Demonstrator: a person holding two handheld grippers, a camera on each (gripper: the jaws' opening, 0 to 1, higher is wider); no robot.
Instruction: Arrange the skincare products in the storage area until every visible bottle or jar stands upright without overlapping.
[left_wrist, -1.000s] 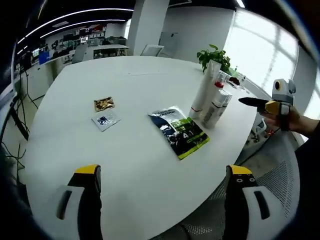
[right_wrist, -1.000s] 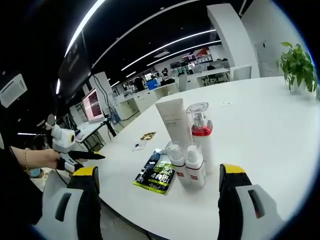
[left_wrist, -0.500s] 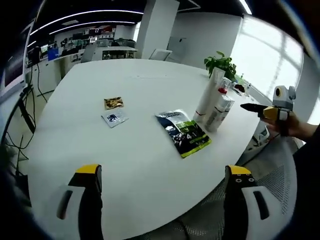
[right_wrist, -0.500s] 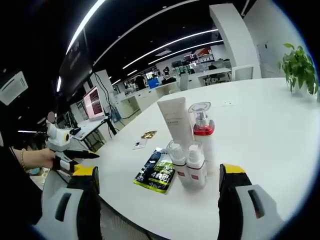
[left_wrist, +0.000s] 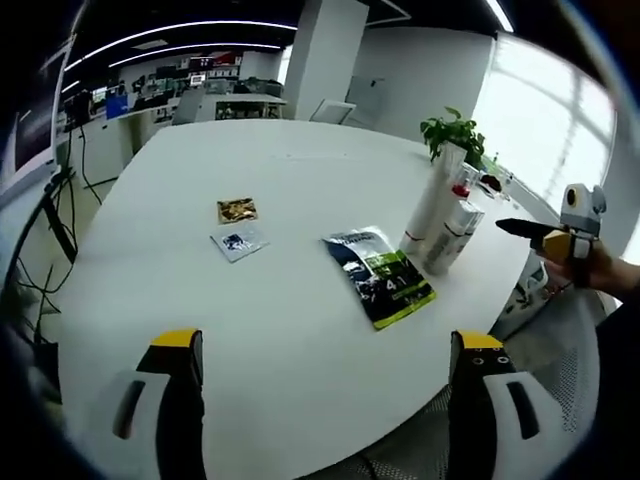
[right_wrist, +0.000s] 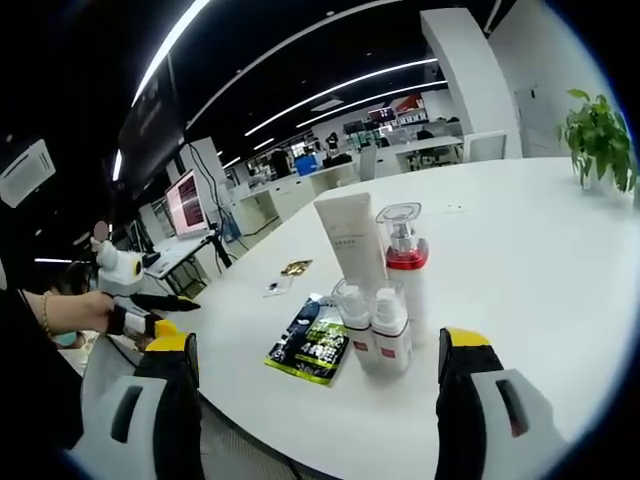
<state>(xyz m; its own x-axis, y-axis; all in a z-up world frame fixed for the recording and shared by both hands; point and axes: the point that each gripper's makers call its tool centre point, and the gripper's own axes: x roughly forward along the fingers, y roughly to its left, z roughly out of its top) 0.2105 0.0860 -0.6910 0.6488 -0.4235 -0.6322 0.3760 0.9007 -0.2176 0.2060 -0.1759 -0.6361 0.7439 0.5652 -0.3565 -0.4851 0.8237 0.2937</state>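
On the round white table (left_wrist: 200, 310) a white tube (right_wrist: 347, 240), a clear-capped pump bottle with a red collar (right_wrist: 402, 262) and two small white bottles (right_wrist: 352, 337) (right_wrist: 391, 336) stand upright in a tight cluster. In the left gripper view the same cluster shows as the tube (left_wrist: 428, 205) and small bottles (left_wrist: 446, 236) at the right. A green and black pouch (left_wrist: 381, 276) lies flat beside them. My left gripper (left_wrist: 326, 342) is open over the near table edge. Short of the bottles, my right gripper (right_wrist: 318, 340) is open and empty.
A gold sachet (left_wrist: 237, 210) and a blue and silver sachet (left_wrist: 238, 241) lie flat left of the pouch. A potted plant (left_wrist: 452, 130) stands behind the bottles. A hand holds the right gripper (left_wrist: 558, 235) beyond the table's right edge. An office chair (left_wrist: 560, 350) sits below.
The left gripper view has shifted a little, so the table items sit slightly further right and lower. Nothing on the table has moved. Both grippers stay open.
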